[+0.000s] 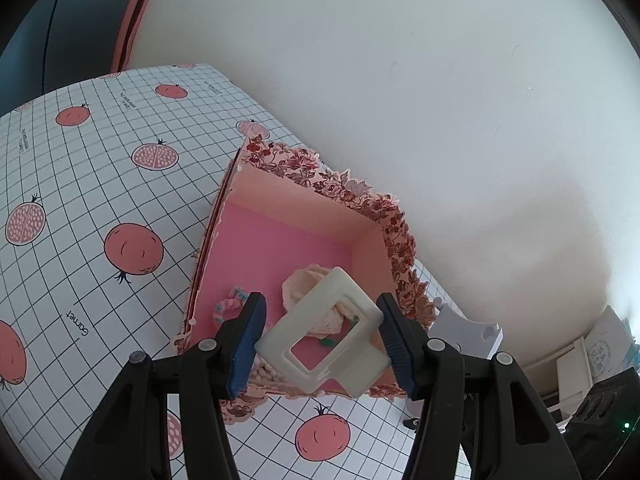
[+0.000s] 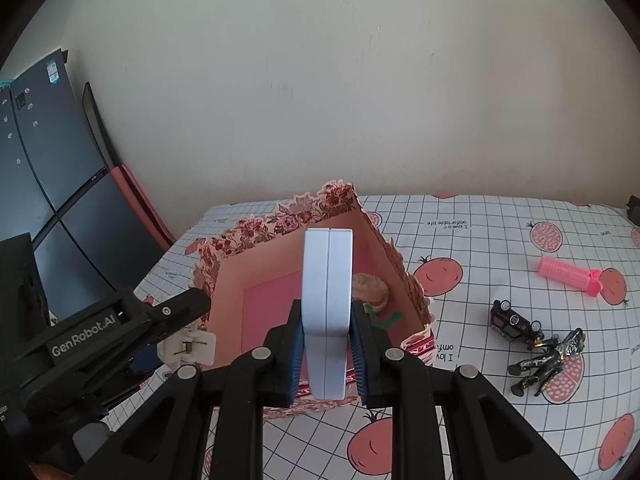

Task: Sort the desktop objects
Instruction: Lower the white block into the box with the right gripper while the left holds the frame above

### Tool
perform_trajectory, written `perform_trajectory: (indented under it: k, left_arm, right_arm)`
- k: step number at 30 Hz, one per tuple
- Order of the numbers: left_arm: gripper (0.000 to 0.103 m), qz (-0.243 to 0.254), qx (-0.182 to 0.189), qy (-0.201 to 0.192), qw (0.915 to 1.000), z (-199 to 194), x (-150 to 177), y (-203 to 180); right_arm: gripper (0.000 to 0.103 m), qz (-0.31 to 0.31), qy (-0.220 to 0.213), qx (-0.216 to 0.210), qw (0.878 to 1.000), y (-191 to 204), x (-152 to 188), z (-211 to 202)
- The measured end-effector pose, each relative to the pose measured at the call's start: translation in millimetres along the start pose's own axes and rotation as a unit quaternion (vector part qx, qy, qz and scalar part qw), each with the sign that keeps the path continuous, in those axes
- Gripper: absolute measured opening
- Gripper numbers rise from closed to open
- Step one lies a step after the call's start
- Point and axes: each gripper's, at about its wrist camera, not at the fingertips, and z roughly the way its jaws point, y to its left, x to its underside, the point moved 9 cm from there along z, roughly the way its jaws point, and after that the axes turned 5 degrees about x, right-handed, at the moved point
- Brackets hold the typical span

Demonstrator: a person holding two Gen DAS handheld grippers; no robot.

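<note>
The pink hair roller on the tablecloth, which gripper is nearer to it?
Right. The right gripper, holding a white case over the box, has the hair roller off to its right; the left gripper is beyond the box's far side.

We see a tablecloth [image 2: 500, 216] printed with a grid and pomegranates, and we take it as our landmark. Behind it rises a pale wall [image 2: 320, 80]. Left of the tablecloth stands a dark fridge [image 2: 52, 168], with a pink board [image 2: 140, 204] leaning between them. Off its right end, low down, we see white shelves [image 1: 576, 364].
</note>
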Motion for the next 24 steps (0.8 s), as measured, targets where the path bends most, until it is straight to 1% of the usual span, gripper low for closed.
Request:
perform_trajectory:
  k: [3, 7, 11, 19, 24]
  left_arm:
    - [0.059, -0.008, -0.003, 0.006, 0.9999, 6, 3, 4]
    - [0.059, -0.008, -0.01, 0.008, 0.9999, 11, 4, 6]
    - [0.059, -0.015, -0.011, 0.021, 0.9996, 18, 8, 10]
    - [0.059, -0.014, -0.015, 0.033, 0.9992, 22, 12, 11]
    - [0.059, -0.016, -0.021, 0.039, 0.9989, 24, 13, 13]
  right_arm:
    - [0.023, 0.0, 0.004, 0.003, 1.0, 0, 2, 4]
    - [0.022, -0.003, 0.007, 0.008, 1.0, 1, 3, 8]
    - [0.022, -0.006, 0.01, 0.011, 1.0, 2, 5, 11]
    - [0.022, -0.006, 0.013, 0.016, 1.0, 1, 8, 13]
    - [0.022, -0.001, 0.023, 0.02, 1.0, -1, 10, 17]
